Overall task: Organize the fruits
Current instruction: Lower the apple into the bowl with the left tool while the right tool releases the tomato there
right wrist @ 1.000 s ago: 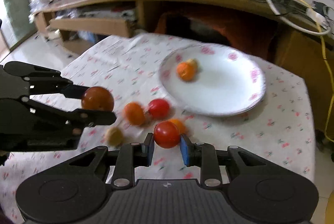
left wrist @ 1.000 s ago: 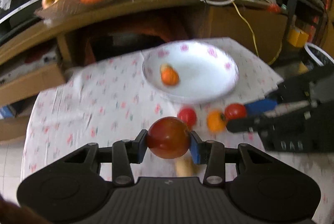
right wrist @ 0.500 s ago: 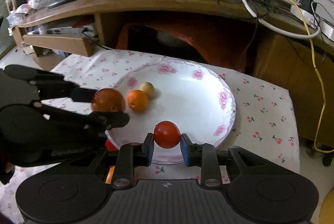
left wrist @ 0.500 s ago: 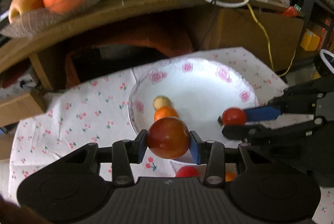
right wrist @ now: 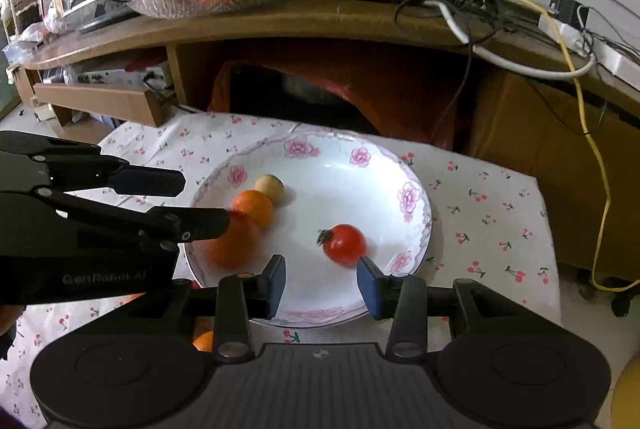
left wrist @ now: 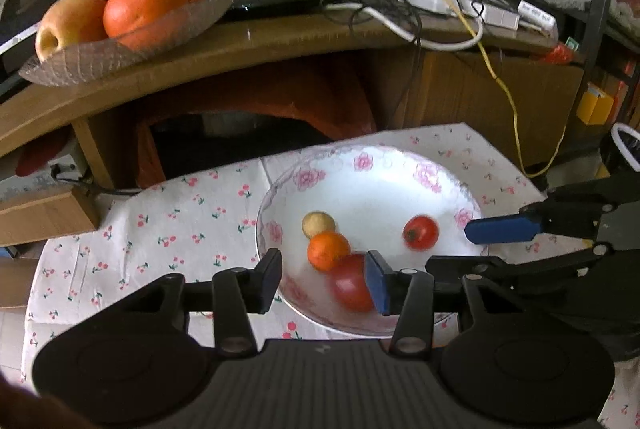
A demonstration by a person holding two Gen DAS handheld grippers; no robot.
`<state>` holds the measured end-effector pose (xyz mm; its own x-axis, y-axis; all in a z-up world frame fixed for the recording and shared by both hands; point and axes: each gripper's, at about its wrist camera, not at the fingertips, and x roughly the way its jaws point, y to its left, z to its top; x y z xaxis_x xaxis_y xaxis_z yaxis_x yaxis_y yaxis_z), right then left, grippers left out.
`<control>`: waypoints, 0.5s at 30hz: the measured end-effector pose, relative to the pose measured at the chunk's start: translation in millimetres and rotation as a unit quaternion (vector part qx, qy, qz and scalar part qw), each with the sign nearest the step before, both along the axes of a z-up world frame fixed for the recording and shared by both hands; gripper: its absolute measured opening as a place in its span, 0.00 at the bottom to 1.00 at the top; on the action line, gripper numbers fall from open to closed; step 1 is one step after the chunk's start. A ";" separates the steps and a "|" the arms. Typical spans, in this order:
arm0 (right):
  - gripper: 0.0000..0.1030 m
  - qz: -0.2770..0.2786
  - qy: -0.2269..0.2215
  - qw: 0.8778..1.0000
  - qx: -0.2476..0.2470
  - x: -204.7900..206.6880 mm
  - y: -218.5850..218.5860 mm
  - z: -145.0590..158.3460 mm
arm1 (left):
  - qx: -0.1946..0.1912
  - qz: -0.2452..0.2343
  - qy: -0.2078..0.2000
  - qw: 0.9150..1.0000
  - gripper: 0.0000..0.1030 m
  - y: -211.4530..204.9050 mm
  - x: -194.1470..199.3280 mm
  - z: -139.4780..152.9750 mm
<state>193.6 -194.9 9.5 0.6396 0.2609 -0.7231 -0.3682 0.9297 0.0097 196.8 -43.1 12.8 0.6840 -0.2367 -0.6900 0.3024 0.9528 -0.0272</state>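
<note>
We see four fruits lying in the plate (right wrist: pixel 416 225), lower centre of both views: a small tomato (right wrist: pixel 344 244) to the right, an orange (right wrist: pixel 253 207) left of it, touching a pale round fruit (right wrist: pixel 270 189) just behind, and a larger red fruit (left wrist: pixel 352 287), blurred, at the near left rim touching the orange. In the left view our left gripper (left wrist: pixel 324 279) has its fingers spread wide with nothing between them; the red fruit lies in the plate behind the right finger. In the right view our right gripper (right wrist: pixel 320 283) is likewise spread and holds nothing, the tomato lying in the plate just beyond its right finger. The plate sits on a cherry-print cloth (right wrist: pixel 492 205). One more orange fruit (right wrist: pixel 204 341) shows on the cloth at the lower left of the right view. In the upper left, a glass dish (left wrist: pixel 120 49) with oranges and apples stands on a wooden shelf (left wrist: pixel 280 41)
</note>
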 end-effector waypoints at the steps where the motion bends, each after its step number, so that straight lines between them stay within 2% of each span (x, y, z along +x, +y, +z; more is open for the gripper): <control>1: 0.39 -0.001 -0.002 1.000 0.002 -1.4 -1.7 2.0 | -0.002 0.002 -0.001 1.000 0.50 0.8 -0.5 1.8; 7: 0.39 -0.007 -0.010 1.000 0.007 -11.7 -7.2 10.5 | -0.011 0.013 -0.004 1.000 0.50 10.8 -13.3 11.6; 15: 0.40 0.009 -0.005 1.000 0.005 -39.3 -3.3 14.9 | -0.002 0.003 0.002 1.000 0.50 15.5 -47.7 14.7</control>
